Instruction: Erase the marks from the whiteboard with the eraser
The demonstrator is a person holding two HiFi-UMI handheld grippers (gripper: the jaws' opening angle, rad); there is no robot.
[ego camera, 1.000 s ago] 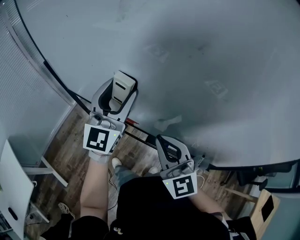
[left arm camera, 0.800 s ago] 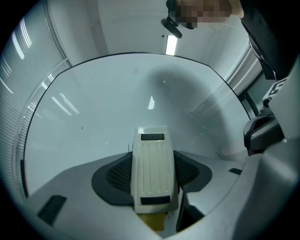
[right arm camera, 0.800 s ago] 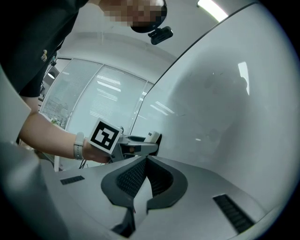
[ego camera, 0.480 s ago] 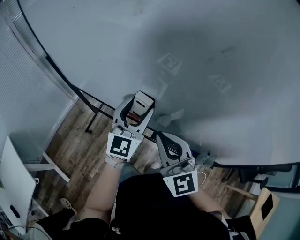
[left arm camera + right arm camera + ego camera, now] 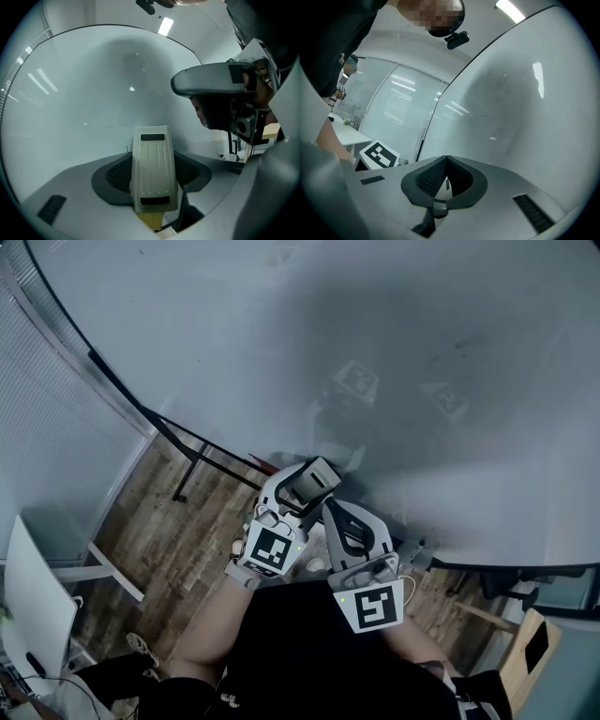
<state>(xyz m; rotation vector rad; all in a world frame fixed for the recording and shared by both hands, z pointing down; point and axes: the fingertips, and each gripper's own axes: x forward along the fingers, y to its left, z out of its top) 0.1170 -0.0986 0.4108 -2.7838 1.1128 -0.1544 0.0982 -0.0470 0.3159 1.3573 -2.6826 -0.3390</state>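
The left gripper (image 5: 314,480) is sitting near 6 o'clock in the head view and pointing toward 1 o'clock. Its jaws are clamping the cream eraser (image 5: 317,474) at the lower edge of the whiteboard (image 5: 375,334). Whether the eraser is touching the board cannot be told from here.

In the left gripper view, the left gripper (image 5: 153,174) is squeezing the eraser (image 5: 153,164) by its sides, the ribbed back facing the camera and the far end aiming at the whiteboard (image 5: 79,93). At 2 o'clock in that view, the right gripper (image 5: 211,83) is showing side-on.

The right gripper (image 5: 334,514) is lying just beside the left one at its 5 o'clock, pointing toward 11 o'clock. In its own view the right gripper (image 5: 446,162) is showing its jaws pressed together at the tips with nothing between them.

That view is also showing the left gripper's marker cube (image 5: 379,155) at 8 o'clock, window blinds (image 5: 389,112) at 9 o'clock, and the whiteboard (image 5: 520,103) with faint specks.

Only the head view is showing the wooden floor (image 5: 178,531) and the cubes' dim reflections (image 5: 359,379) on the board.
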